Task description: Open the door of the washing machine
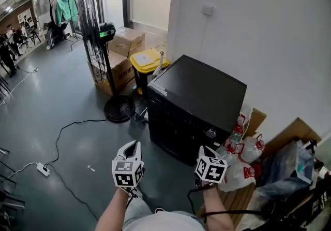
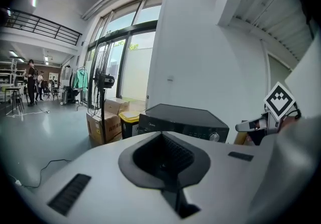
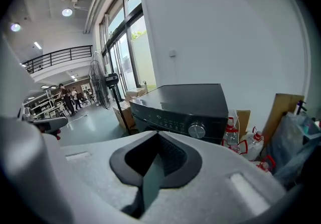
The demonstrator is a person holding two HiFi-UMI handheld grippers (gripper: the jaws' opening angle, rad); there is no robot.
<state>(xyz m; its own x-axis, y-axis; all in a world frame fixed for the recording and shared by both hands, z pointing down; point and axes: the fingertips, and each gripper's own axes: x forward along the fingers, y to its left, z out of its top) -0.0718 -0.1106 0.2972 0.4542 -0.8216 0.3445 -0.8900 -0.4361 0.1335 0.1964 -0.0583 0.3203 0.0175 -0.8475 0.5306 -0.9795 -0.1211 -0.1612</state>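
Note:
The black washing machine (image 1: 199,92) stands against the white wall, its flat lid facing up. Its dark front (image 1: 173,129) faces me, and a round knob (image 1: 210,133) sits at the top right of the front. The door's outline is too dark to make out. My left gripper (image 1: 132,144) hangs in the air in front of the machine, short of it and to its left, jaws shut and empty. My right gripper (image 1: 203,149) is held near the knob corner, also shut on nothing. The machine (image 2: 183,120) lies ahead of the left gripper (image 2: 168,183). The knob (image 3: 196,130) lies ahead of the right gripper (image 3: 150,178).
A tall standing fan (image 1: 101,33) with a round base (image 1: 119,108) stands left of the machine. Beside it are cardboard boxes (image 1: 121,69) and a yellow-lidded bin (image 1: 147,61). Plastic bags and bottles (image 1: 243,160) crowd the machine's right. A cable and power strip (image 1: 43,169) lie on the grey floor.

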